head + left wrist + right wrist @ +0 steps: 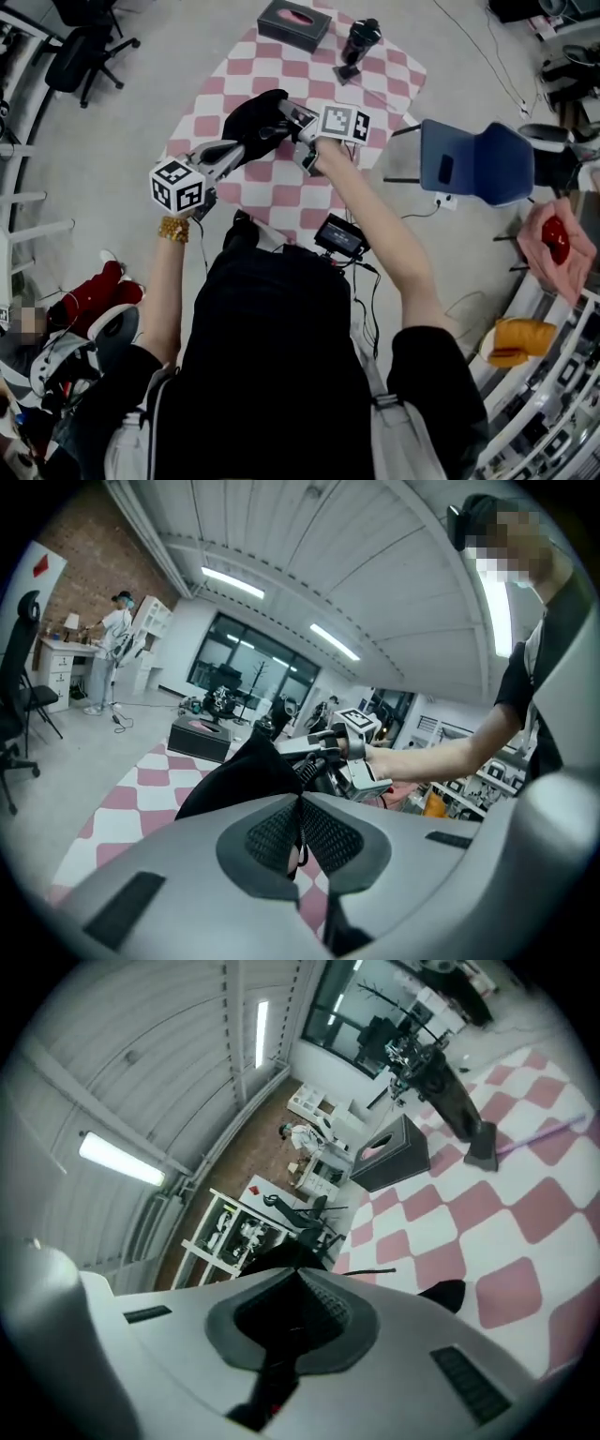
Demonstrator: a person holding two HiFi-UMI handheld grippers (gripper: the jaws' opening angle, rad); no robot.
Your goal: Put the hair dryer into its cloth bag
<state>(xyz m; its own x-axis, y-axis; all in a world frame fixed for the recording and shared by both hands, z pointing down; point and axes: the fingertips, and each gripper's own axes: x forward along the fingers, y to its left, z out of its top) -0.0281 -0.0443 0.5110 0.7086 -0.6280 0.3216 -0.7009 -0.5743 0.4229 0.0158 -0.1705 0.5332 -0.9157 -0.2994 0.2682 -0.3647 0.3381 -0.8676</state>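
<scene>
HAIR DRYER WAITS ON THE MAT: A person holds a black cloth bag [255, 114] in the air between two hand-held grippers, above a pink-and-white checked mat [267, 67] spread on a grey floor [141, 103]. The left gripper [246, 142] has its jaws pressed together on a fold of the bag's fabric, which rises in a dark peak just beyond the pads. The right gripper [292, 118], facing it from the other side, is likewise clamped on the black cloth. The hair dryer [359, 42], also black, stands on the far part of the mat, outside the bag and well apart from it. It is near a dark box [293, 23] with a pink patch on top. A blue chair [476, 161] sits just off the mat's right edge.
</scene>
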